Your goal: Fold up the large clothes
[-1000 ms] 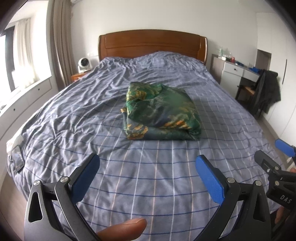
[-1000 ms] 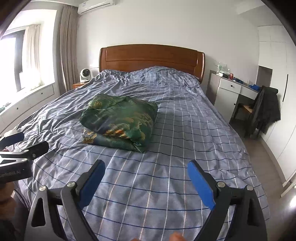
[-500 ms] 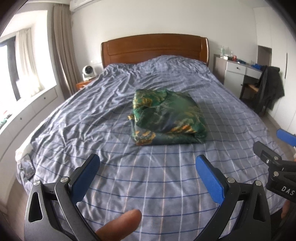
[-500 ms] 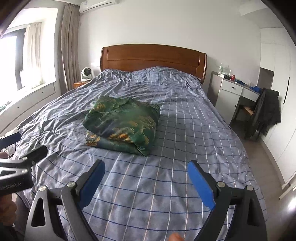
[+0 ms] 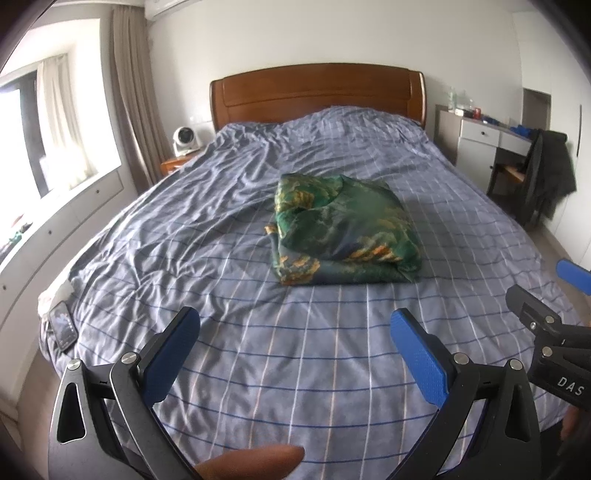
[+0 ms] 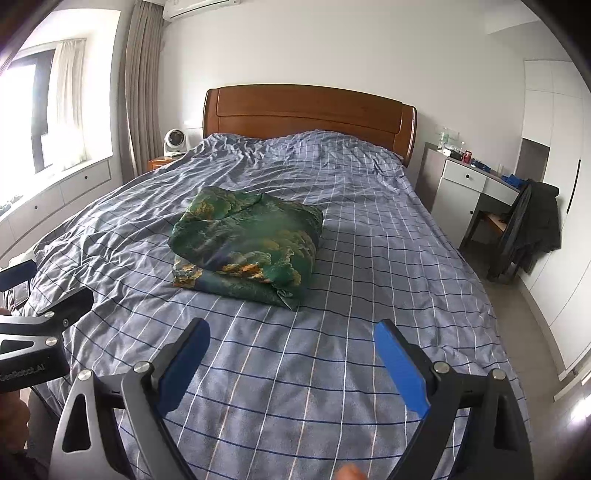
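We are finding the green garment (image 5: 345, 230) lying folded mid-bed (image 5: 258, 350), at twelve o'clock. Left claw (image 5: 295, 347) and right claw (image 6: 291, 356) are gaping, empty; we are advising squaring loose edges.

A bedroom with plain white walls (image 6: 332, 48). A wide bed (image 6: 369, 229) with a blue checked cover filled the middle, its wooden headboard (image 6: 306, 110) against the far wall. On the left, daylight came through a window (image 6: 33, 110) with long beige curtains (image 6: 140, 85); an air conditioner (image 6: 199, 4) hung above. A small white fan (image 6: 174, 142) sat on a bedside table. On the right stood a white desk (image 6: 476, 184), a chair draped with what looked like a dark coat (image 6: 535, 225), and white cupboards (image 6: 554, 147).
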Tool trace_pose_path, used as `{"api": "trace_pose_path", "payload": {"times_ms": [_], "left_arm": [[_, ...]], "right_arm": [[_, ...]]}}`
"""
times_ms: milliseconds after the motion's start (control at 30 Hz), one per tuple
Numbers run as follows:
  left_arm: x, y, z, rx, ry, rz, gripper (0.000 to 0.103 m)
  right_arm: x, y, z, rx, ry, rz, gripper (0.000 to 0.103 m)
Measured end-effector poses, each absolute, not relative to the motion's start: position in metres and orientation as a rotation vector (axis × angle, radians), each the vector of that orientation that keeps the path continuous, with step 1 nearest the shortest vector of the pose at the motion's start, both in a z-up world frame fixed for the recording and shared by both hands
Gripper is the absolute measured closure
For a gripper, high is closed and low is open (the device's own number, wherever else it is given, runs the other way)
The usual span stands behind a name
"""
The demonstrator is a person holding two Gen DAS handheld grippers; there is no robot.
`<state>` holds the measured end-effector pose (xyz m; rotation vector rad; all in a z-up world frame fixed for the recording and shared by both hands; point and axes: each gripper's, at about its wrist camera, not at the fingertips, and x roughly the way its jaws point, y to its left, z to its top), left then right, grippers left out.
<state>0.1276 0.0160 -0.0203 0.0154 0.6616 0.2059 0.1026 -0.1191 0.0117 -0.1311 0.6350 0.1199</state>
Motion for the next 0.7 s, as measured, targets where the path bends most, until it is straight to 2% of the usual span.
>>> {"api": "trace_pose_path", "payload": {"times_ms": [700], "left_arm": [[0.1298,0.0216,-0.0256,-0.02,0.695,0.201,0.0]], "right_arm": [[0.099,-0.1159,0.0053,-0.15,0.655,0.124,0.011]]}}
